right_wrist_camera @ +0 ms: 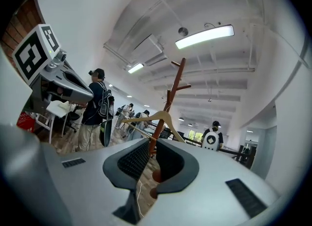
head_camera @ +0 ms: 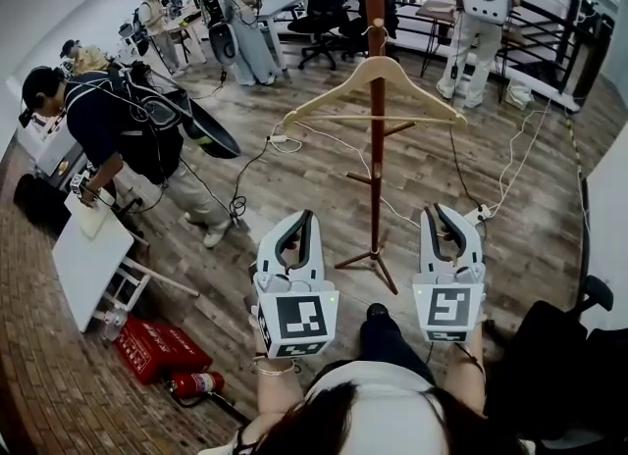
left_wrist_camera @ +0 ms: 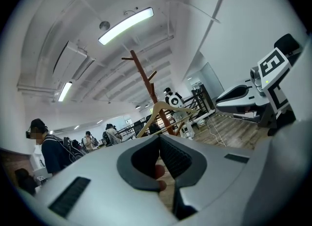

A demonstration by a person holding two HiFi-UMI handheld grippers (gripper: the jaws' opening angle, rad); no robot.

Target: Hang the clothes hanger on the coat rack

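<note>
A light wooden clothes hanger (head_camera: pixel 422 90) hangs by its hook on a peg of the reddish-brown coat rack (head_camera: pixel 376 178) and is level. Both gripper views show it in front of the pole, as the hanger (left_wrist_camera: pixel 161 107) and the hanger (right_wrist_camera: pixel 163 116). My left gripper (head_camera: pixel 299 220) is well short of the rack, low and to its left, shut with nothing in it. My right gripper (head_camera: pixel 439 210) is to the right of the rack's foot. Its pads (right_wrist_camera: pixel 139 159) stand a narrow gap apart, and nothing is between them. Neither gripper touches the hanger.
A person bends over a white table (head_camera: pixel 88 257) at the left. A red box (head_camera: pixel 157 345) and a fire extinguisher (head_camera: pixel 196 382) lie on the floor near it. White cables (head_camera: pixel 510 174) trail over the wooden floor past the rack. Other people and office chairs (head_camera: pixel 324 2) stand beyond.
</note>
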